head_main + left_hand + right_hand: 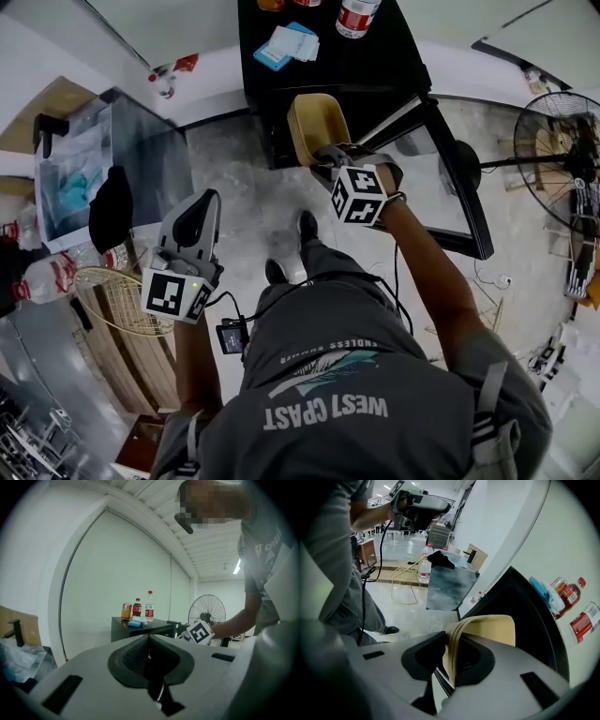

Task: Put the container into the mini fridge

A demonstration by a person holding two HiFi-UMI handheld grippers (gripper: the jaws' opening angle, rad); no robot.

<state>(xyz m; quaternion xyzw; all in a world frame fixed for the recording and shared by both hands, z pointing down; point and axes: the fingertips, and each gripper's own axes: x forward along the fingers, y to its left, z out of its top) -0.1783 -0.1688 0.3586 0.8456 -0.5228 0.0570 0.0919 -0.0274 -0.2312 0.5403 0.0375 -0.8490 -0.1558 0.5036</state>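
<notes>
Beige container (490,630), judged light and bendy, is gripped by its rim in the right tool (451,656); left tool (149,653) closed, empty

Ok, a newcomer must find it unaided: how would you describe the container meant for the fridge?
Start at the black mini fridge with bottles on top. Right before its front, the container hangs clamped by its rim in the right tool. It is the only tan, open-topped tub there.

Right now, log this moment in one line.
right hand-held gripper: shut on container | left hand-held gripper: shut, empty | mini fridge: open
</notes>
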